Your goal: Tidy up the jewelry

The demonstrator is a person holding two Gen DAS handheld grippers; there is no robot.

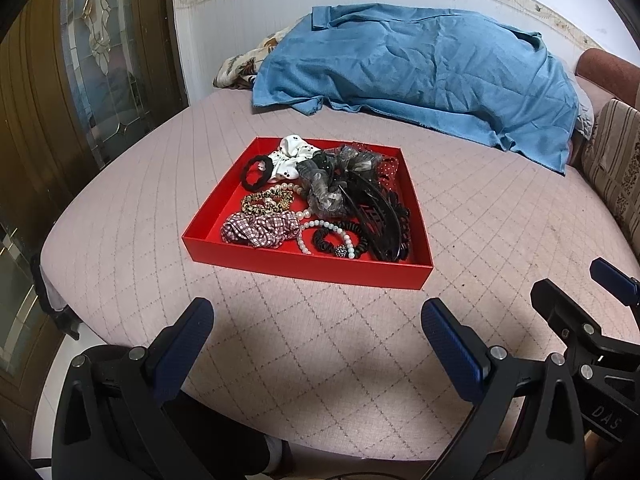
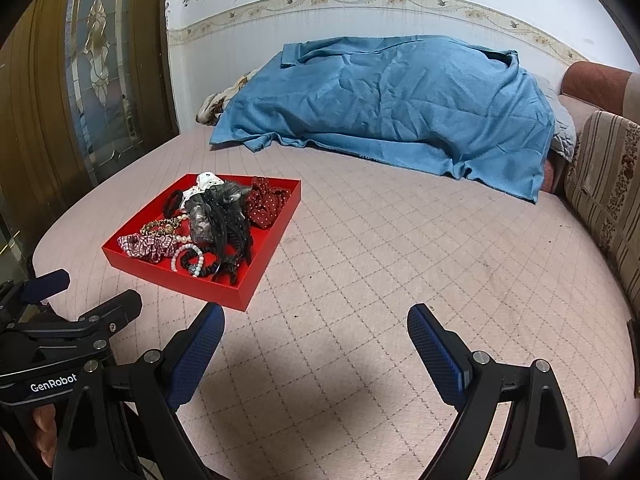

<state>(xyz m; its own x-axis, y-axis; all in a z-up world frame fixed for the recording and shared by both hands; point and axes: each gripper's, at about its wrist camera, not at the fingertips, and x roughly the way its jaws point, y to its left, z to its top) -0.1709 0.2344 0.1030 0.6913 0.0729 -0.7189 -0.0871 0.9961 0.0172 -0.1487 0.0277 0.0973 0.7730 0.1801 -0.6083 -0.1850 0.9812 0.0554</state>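
A red tray (image 1: 308,270) sits on the pink quilted bed and also shows in the right wrist view (image 2: 176,278). It holds a plaid scrunchie (image 1: 260,230), a leopard scrunchie (image 1: 266,203), a white dotted scrunchie (image 1: 290,158), a black hair tie (image 1: 253,174), pearl bracelets (image 1: 310,226), a grey sheer scrunchie (image 1: 332,180), a big black claw clip (image 1: 376,220) and a red dotted scrunchie (image 2: 266,202). My left gripper (image 1: 316,322) is open and empty, in front of the tray. My right gripper (image 2: 316,326) is open and empty, to the right of the tray.
A blue blanket (image 1: 420,68) covers a heap at the back of the bed by the wall. A striped cushion (image 2: 604,188) lies at the right edge. A glass-panelled door (image 1: 92,48) stands at the left. The bed's edge runs below both grippers.
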